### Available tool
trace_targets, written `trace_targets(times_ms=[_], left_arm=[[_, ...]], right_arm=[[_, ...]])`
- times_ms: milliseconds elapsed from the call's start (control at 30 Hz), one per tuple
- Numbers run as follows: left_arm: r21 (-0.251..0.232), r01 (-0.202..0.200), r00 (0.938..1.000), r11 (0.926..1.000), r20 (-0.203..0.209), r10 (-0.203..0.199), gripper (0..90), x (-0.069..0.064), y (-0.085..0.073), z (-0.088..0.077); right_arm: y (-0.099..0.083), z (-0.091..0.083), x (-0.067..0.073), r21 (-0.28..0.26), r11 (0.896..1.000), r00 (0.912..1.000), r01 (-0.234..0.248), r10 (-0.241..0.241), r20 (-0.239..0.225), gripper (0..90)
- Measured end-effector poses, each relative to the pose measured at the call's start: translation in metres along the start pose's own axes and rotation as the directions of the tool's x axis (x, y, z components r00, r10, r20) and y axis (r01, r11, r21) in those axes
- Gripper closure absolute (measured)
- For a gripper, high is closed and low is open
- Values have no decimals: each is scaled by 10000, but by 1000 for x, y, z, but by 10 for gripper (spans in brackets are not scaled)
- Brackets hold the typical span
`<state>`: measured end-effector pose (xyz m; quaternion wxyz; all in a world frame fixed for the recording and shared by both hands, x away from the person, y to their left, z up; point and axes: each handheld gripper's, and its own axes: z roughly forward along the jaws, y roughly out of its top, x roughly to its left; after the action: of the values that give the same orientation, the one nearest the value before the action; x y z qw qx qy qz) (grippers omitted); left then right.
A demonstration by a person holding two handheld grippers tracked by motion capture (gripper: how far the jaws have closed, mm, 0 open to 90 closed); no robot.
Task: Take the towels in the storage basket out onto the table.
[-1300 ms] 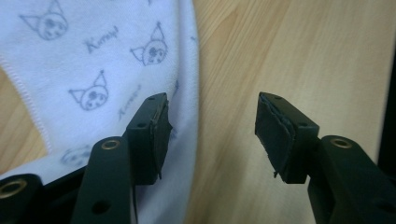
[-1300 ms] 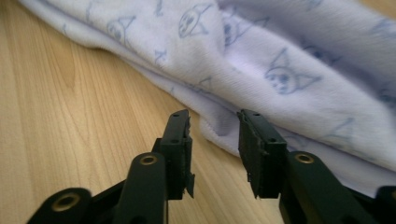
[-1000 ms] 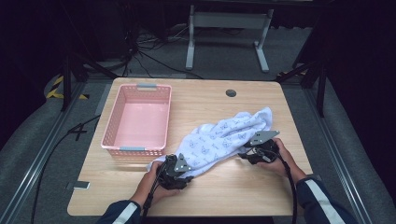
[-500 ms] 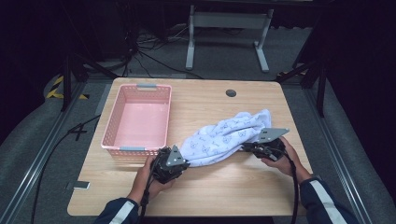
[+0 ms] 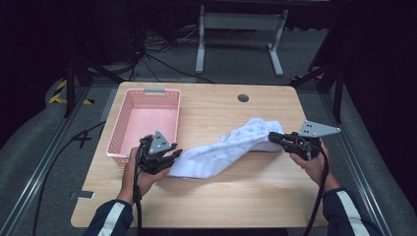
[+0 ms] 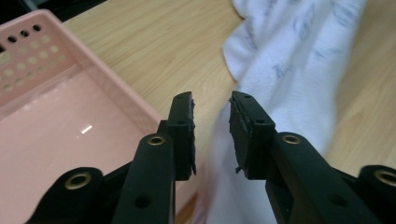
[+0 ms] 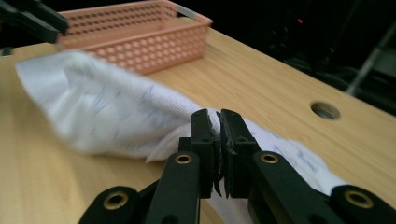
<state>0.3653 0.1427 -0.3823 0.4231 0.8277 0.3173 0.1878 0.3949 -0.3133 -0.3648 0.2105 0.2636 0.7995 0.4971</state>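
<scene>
High view: a white towel (image 5: 226, 150) with a faint blue print stretches across the middle of the wooden table (image 5: 246, 196), strung between the two grippers. Its left end sits at the left gripper (image 5: 164, 158), its right end at the right gripper (image 5: 275, 138). The cloth sags in the middle and rests on the tabletop there.

Right gripper view: right gripper (image 7: 219, 116) jaws stand nearly together, a thin fold of the towel (image 7: 116, 116) pinched between the pads. The cloth runs away from the jaws toward the far left of that view, slightly blurred.

Left gripper view: left gripper (image 6: 212, 105) jaws stand a little apart with a visible gap at the tips. These jaws have just been opening a little. The towel (image 6: 289, 70) lies behind and to the right of the jaws; a blurred white strip of it runs down between the lower parts of the pads. Whether the pads press on that strip I cannot tell from this view.

A pink perforated plastic basket (image 5: 119, 140) stands on the left part of the table, just beside the left gripper. Its floor is bare. In the left gripper view the basket (image 6: 70, 65) rim passes right under the left jaw.

A round cable hole (image 5: 243, 98) sits near the table's far edge, well apart from the towel.

Both hands come in from the near edge, sleeves dark with a white stripe.
</scene>
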Motion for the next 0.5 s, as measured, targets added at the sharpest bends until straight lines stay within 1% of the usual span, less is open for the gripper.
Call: trace_targets(times_ms=[33, 67, 100, 133, 167, 200, 233, 267, 300, 333, 367, 400, 433, 467, 500], left_arm=[[-208, -70, 9997, 9998, 228, 75, 718, 0, -1, -1], [-208, -70, 9997, 9998, 228, 75, 704, 0, -1, -1], [-334, -547, 9970, 9979, 539, 565, 704, -7, 1, -3], [-262, -888, 9921, 9957, 862, 908, 690, -14, 3, -2], [-178, -1371, 9826, 9904, 1239, 1382, 649, -26, 6, 2], [-178, -1371, 9826, 9904, 1239, 1382, 630, -26, 6, 2], [-108, -1499, 9738, 9886, 1715, 1495, 630, -33, 6, 6], [19, -1763, 9618, 9843, 2132, 1719, 619, -41, 6, 11], [211, -2257, 9482, 9740, 2340, 2147, 605, -50, 5, 19], [524, -2561, 9390, 9652, 2504, 2356, 574, -59, 5, 28], [665, -2750, 9295, 9591, 2735, 2475, 542, -64, 4, 35], [707, -2841, 9217, 9562, 2949, 2520, 520, -69, 2, 43], [1058, -3096, 9128, 9450, 3113, 2642, 511, -76, -1, 52], [1429, -3399, 9087, 9295, 3048, 2854, 494, -81, -3, 59], [1576, -3524, 9073, 9225, 2991, 2955, 465, -84, -5, 65]], right_arm=[[-3, 4, -5, 194, 9997, 9997, -162, 159, 159, 846], [-3, 4, -5, 194, 9997, 9997, -162, 159, 159, 846], [-7, 11, -10, 432, 9984, 9990, -370, 358, 279, 846], [-13, 21, -16, 924, 9944, 9979, -505, 464, 459, 846], [-20, 33, -21, 1385, 9878, 9955, -709, 613, 722, 846], [-20, 33, -21, 1385, 9878, 9955, -709, 613, 722, 846], [-23, 38, -25, 1561, 9834, 9933, -922, 800, 830, 846], [-25, 43, -27, 1762, 9797, 9927, -956, 807, 895, 845], [-26, 48, -28, 1925, 9771, 9926, -910, 733, 973, 844], [-28, 52, -30, 2110, 9714, 9911, -1086, 895, 982, 843], [-30, 56, -31, 2293, 9665, 9909, -1150, 953, 951, 841], [-31, 58, -31, 2372, 9653, 9912, -1094, 880, 989, 836], [-31, 59, -31, 2364, 9653, 9910, -1112, 900, 988, 832], [-32, 59, -31, 2406, 9639, 9913, -1142, 944, 920, 829], [-32, 59, -31, 2461, 9631, 9918, -1094, 895, 909, 828]])
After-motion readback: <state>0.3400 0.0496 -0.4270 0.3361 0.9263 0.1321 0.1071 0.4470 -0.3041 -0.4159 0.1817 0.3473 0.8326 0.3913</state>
